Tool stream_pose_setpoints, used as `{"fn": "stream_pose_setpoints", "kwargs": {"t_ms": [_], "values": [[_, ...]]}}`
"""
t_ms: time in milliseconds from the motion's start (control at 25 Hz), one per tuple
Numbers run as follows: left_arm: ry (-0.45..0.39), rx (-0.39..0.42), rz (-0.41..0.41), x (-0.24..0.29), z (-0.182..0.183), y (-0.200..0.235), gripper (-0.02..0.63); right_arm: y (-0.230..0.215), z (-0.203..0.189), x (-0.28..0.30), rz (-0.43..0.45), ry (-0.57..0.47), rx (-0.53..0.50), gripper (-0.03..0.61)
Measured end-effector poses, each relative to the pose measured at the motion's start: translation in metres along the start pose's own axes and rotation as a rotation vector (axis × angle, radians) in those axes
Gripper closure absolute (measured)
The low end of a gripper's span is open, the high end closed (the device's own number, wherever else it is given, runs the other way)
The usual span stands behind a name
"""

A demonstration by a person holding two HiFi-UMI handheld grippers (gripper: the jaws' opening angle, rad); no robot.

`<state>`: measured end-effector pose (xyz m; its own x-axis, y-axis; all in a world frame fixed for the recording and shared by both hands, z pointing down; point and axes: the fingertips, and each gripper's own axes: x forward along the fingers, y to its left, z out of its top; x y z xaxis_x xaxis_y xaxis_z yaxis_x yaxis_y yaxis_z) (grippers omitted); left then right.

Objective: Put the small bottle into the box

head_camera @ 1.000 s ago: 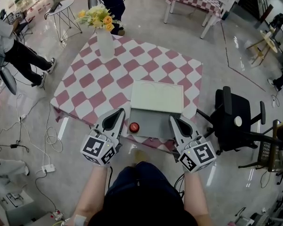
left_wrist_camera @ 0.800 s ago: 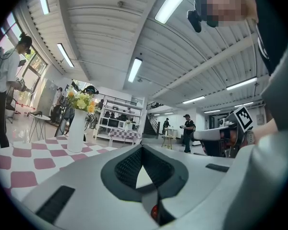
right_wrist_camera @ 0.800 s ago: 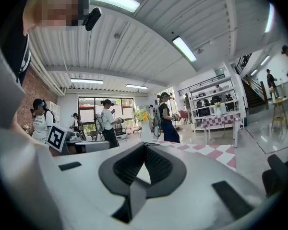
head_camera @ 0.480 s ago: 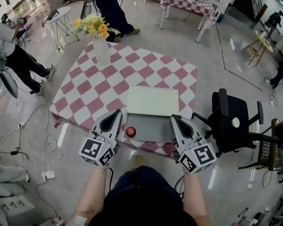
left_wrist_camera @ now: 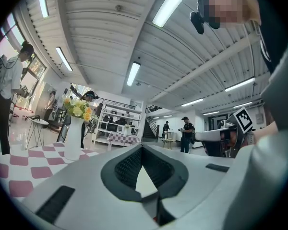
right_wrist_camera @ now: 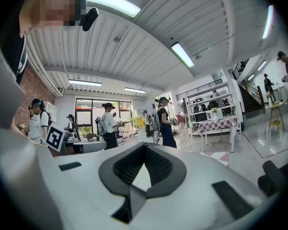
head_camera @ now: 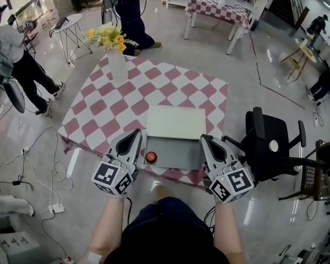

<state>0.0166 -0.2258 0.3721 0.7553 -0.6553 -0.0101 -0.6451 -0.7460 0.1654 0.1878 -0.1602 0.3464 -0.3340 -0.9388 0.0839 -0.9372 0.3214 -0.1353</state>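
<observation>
Red-capped and alone, the small bottle [head_camera: 150, 157] sits at the lower middle of the head view, at the left edge of the box's [head_camera: 175, 124] grey base. Whether it stands inside that wall or just outside it on the checked table [head_camera: 126, 103] cannot be told.

Over the past second the table has shrunk slightly in the frame, and the bottle has slid a little lower against your left tongs [head_camera: 136, 133]. You seem to have lifted both tools without reaching for anything.

Left tongs [left_wrist_camera: 142, 148] and right tongs [right_wrist_camera: 145, 145] are each pressed together and pinch nothing. They flank the box low in the frame, the right tongs [head_camera: 205, 140] by its lower right corner.

For the task, that suggests no grasp is under way. If the bottle is outside the box, you have yet to spread the left tongs and bring them to it.

Only a round red top shows from above. By that, the bottle likely stands upright, its long axis vertical and its cap pointing up at your head camera.

The box lies open, its pale lid towards the upper middle of the frame.
</observation>
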Motion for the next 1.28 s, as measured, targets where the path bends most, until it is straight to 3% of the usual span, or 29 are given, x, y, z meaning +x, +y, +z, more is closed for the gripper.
{"fn": "stream_pose_setpoints", "kwargs": {"t_ms": [1280], "values": [[-0.028, 0.008, 0.014, -0.005, 0.017, 0.003, 0.614, -0.003, 0.016, -0.001, -0.013, -0.032, -0.020, 0.574]]}}
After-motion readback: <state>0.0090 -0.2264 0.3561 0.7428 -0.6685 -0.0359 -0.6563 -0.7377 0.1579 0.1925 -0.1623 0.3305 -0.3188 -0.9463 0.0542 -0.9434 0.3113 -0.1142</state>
